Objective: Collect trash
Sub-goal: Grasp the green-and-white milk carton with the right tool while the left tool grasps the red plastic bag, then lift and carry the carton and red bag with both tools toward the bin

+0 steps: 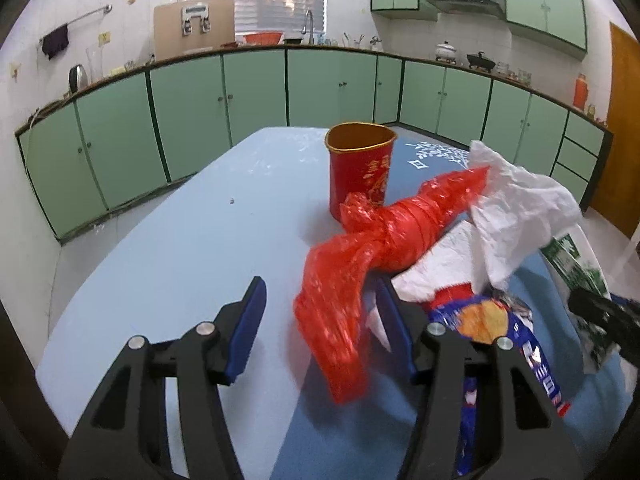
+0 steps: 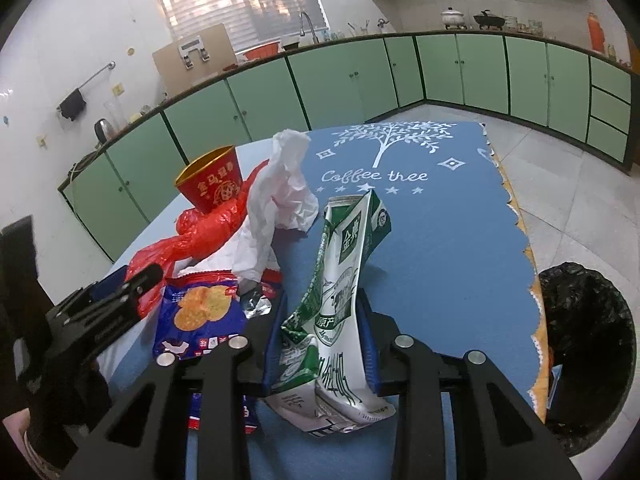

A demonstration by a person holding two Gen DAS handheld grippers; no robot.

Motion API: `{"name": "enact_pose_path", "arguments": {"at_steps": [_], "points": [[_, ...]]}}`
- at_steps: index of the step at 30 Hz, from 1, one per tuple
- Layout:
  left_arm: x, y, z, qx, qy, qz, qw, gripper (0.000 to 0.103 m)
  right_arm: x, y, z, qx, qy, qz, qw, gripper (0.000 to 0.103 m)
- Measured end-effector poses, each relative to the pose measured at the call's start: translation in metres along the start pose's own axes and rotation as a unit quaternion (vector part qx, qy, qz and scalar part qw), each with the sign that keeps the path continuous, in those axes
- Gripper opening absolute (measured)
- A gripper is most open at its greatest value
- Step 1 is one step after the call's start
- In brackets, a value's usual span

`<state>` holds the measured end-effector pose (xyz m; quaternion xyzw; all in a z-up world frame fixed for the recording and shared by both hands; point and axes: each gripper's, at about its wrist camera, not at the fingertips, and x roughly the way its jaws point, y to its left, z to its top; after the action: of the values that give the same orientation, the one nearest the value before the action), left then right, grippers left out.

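Observation:
My left gripper (image 1: 320, 320) is open, its blue pads either side of the lower end of a crumpled red plastic bag (image 1: 360, 248) on the blue table. My right gripper (image 2: 322, 336) is shut on a flattened green and white milk carton (image 2: 344, 280), which stands up between the jaws. A blue snack wrapper (image 2: 200, 312) lies left of the carton; it also shows in the left wrist view (image 1: 500, 328). White crumpled paper (image 2: 280, 188) and a red paper cup (image 2: 212, 188) lie behind. The cup (image 1: 360, 168) stands upright in the left wrist view.
A black-lined trash bin (image 2: 584, 352) stands on the floor off the table's right edge. A blue mat (image 2: 440, 240) printed "Coffee tree" covers the table's right part. Green kitchen cabinets (image 1: 192, 112) line the walls beyond.

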<state>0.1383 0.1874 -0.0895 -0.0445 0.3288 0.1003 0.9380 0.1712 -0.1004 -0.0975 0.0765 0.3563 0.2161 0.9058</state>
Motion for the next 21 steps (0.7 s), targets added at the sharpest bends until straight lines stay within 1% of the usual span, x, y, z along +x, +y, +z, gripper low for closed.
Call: {"name": "enact_pose_path", "arguments": {"at_steps": [2,3,5,8,12,16,21], "points": [[0.007,0.002,0.001,-0.005,0.016,-0.008,0.9998,0.035,0.0,-0.002,0.001,0.002,-0.001,-0.001,1.0,0.033],[0.011,0.003,0.001,-0.006,0.024,-0.012,0.9996,0.032,0.0,-0.003,0.001,0.003,-0.001,-0.002,1.0,0.033],[0.016,0.003,0.0,-0.007,0.039,-0.02,0.999,0.014,0.0,-0.003,0.001,0.004,-0.002,-0.003,1.0,0.033],[0.014,0.0,-0.002,0.0,0.036,-0.023,0.9991,0.005,-0.001,-0.003,0.0,0.005,-0.002,-0.005,1.0,0.033],[0.001,-0.002,-0.002,0.001,0.013,-0.021,0.9997,0.002,-0.004,-0.002,0.001,0.003,-0.007,-0.01,1.0,0.033],[-0.032,-0.003,0.006,-0.004,-0.038,-0.021,0.9991,0.002,-0.012,-0.006,0.002,0.006,-0.016,-0.013,1.0,0.033],[-0.069,-0.011,0.019,-0.009,-0.093,-0.037,0.9949,0.002,-0.026,-0.015,0.007,0.013,-0.034,-0.018,0.999,0.033]]}}
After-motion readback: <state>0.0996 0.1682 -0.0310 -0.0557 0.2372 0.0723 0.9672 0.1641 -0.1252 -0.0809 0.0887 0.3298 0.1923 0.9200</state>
